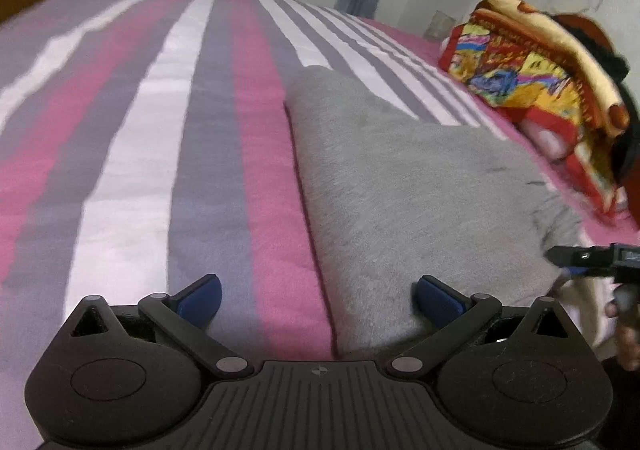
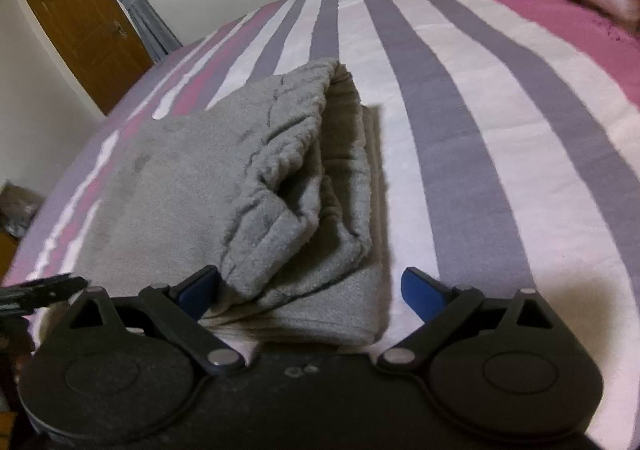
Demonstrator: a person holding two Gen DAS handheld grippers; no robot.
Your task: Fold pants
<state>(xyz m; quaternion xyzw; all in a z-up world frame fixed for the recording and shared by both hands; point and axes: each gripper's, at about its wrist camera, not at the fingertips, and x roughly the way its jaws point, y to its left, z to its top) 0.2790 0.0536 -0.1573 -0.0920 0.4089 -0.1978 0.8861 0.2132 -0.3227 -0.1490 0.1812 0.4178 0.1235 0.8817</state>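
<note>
Bed (image 1: 132,153), striped pink, grey, white. Grey pants (image 2: 224,177) folded in a stack near its front edge. Left claw (image 1: 318,300) spread wide, empty; right claw (image 2: 310,294) spread wide, straddling the stack's corner.

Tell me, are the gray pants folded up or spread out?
Folded. The pants lie in stacked layers on the striped bed; both grippers are open, holding nothing.
</note>
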